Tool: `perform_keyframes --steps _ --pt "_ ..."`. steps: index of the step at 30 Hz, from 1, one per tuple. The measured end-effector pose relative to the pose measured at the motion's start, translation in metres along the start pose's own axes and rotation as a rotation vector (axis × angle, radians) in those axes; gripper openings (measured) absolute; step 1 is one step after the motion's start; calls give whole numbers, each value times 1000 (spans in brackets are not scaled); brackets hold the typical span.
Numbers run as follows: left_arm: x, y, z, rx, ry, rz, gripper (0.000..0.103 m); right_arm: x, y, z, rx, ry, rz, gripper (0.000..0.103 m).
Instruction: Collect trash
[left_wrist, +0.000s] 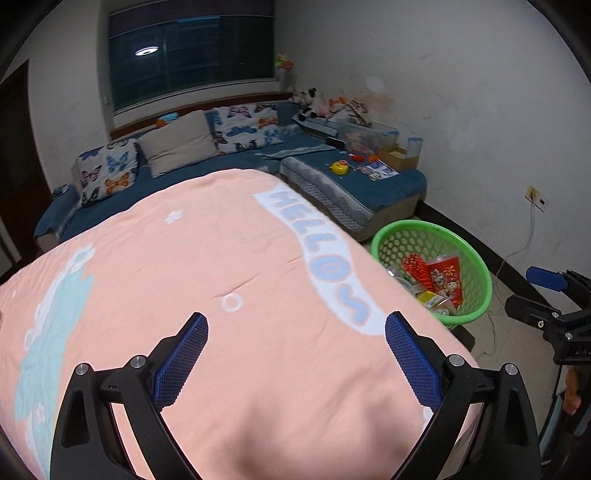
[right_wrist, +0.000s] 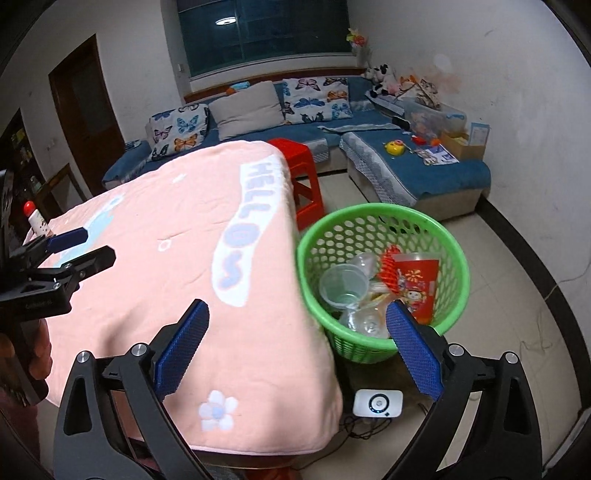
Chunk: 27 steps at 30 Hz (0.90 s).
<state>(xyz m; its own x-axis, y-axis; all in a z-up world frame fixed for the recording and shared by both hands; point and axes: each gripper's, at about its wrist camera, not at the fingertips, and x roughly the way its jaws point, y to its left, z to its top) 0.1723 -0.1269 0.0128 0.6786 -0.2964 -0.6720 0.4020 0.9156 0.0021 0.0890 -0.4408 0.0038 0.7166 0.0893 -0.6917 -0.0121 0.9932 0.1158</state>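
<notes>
Two handheld grippers with black frames and blue textured pads appear in my feeds, both spread wide with nothing between the fingers. Leftmost in the right wrist view, a small white bottle with a red cap (right_wrist: 36, 220) stands at the far left edge of the table, just behind my left gripper (right_wrist: 79, 245), whose grip is wrapped by a hand (right_wrist: 35, 352). The left gripper (left_wrist: 295, 363) hangs over the peach-pink quilted cloth with a white "HELLO" band (left_wrist: 207, 258) that covers the table; I see only bare cloth beneath its pads. Behind the table, a red plastic stool (right_wrist: 301, 177) stands on the floor, and a blue L-shaped sofa with butterfly-print cushions (right_wrist: 424, 177) runs along the far walls. My right gripper (right_wrist: 297, 349) sits over the table's right corner, its right pad overlapping the near rim of the green perforated plastic basket (right_wrist: 452, 251). That basket stands on the floor just beside the table's right edge and holds the collected trash: clear plastic cups (right_wrist: 341, 286), a red printed paper packet (right_wrist: 415, 288) and other wrappers too jumbled to tell apart. A small white device with a round dial (right_wrist: 376, 403) lies on the floor near the basket's base.
</notes>
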Motion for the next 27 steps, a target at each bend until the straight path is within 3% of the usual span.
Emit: perform_keyframes --steps 15,27 --pt "-42 43 -38 -121 -45 80 96 -9 39 -5 -24 -47 19 99" --pt "-38 36 -51 -127 -35 109 96 -18 48 -17 -12 -62 41 99"
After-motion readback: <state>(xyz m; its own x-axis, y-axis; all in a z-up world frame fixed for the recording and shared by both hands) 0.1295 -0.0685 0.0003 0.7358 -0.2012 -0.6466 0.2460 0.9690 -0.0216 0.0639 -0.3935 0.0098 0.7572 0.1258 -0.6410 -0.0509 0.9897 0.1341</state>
